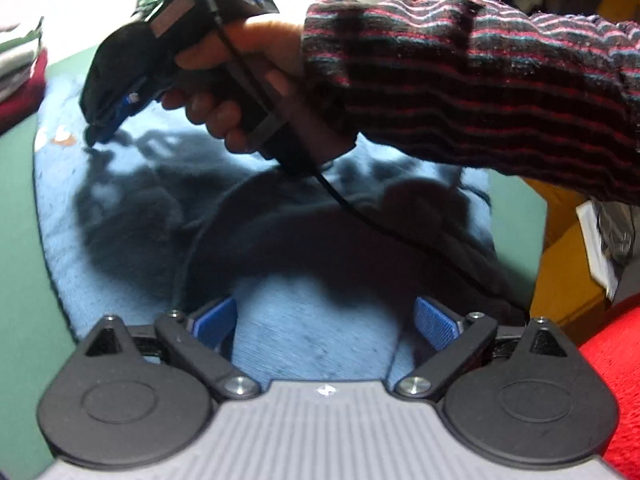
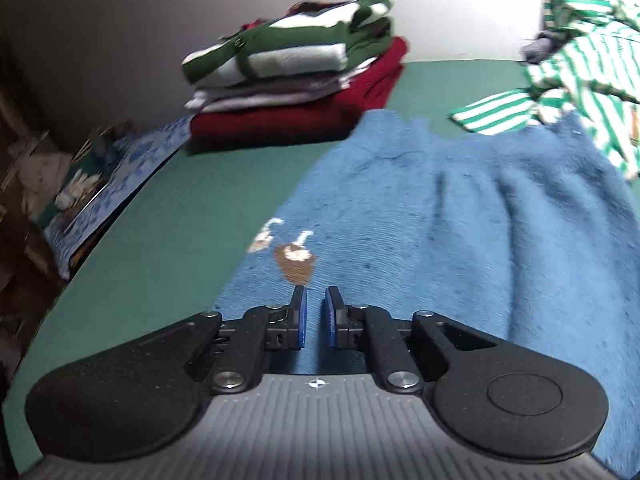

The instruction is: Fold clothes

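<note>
Left gripper (image 1: 325, 322), black with blue ribbed pads, fills the bottom of its own view: jaws spread wide, nothing between them, only the fuzzy light-blue knit sweater (image 1: 304, 344) beneath. Sweater lies spread flat on the green desk (image 1: 20, 248); much of it is darkened by shadow.

Right gripper (image 2: 316, 312) in its own view: pads (image 2: 301, 320) drawn nearly together, a narrow gap left, no cloth visibly pinched. It hangs over the sweater close to the small brown-and-white embroidered figures (image 2: 294, 254) near the sweater's left edge. From the left wrist view the same gripper's tip sits just at the sweater surface; contact cannot be confirmed because of blur. It is carried by a hand (image 1: 236, 80) in a dark red-and-blue striped knit sleeve (image 1: 460, 80), a black cable (image 1: 352, 208) trailing from the handle.

Beyond the sweater: a stack of folded clothes (image 2: 296, 76), green-and-white on top, grey in the middle, dark red at the bottom, on the desk. An unfolded green-and-white striped garment (image 2: 580, 64) lies at far right, overlapping the sweater's far corner.
</note>
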The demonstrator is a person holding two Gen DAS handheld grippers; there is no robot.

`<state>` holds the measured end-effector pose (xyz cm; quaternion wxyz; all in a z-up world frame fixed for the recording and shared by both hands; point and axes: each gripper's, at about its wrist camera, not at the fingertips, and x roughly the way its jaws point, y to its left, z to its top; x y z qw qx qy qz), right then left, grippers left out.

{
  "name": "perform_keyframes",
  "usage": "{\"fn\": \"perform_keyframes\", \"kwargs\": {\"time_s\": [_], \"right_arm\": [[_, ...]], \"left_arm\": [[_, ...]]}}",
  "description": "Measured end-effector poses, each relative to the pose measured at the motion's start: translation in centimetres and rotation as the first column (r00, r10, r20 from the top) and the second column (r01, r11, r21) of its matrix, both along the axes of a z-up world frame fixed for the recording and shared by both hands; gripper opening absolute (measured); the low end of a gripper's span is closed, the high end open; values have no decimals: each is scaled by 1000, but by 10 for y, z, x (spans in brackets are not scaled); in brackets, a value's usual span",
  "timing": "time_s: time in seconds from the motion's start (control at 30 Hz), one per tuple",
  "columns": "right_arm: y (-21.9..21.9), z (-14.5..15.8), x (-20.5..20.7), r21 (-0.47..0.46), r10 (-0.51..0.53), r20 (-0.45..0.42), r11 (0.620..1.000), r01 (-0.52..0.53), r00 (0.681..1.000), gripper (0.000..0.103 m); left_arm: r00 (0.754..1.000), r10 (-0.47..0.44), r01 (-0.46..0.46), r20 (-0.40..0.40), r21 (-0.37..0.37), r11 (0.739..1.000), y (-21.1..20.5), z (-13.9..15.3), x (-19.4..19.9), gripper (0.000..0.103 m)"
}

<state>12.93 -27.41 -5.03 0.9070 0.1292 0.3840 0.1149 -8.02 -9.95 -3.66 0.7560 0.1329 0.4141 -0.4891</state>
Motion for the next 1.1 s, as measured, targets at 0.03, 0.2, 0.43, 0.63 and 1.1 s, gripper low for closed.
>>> {"fn": "perform_keyframes", "kwargs": {"time_s": [0.03,0.2,0.43,0.63,1.1], "right_arm": [[-3,4,-10,14,-36,0,999,36,999,17],[-18,28,-100,71,-91,48,994,87,995,25],[-80,54,-237,-128,-417,68,897,423,906,35],[-143,46,-291,-81,-648,-27,761,644,761,38],[-143,41,-310,-146,-357,-38,926,348,933,38]], "left_arm": [[1000,-8,8,11,-9,1000,1,3,-3,95],[998,2,2,70,-57,998,21,18,-2,97],[999,27,-27,32,2,1000,30,-2,14,96],[998,3,-6,65,45,999,22,-8,0,99],[993,87,-99,82,152,984,-11,-4,-28,99]]}}
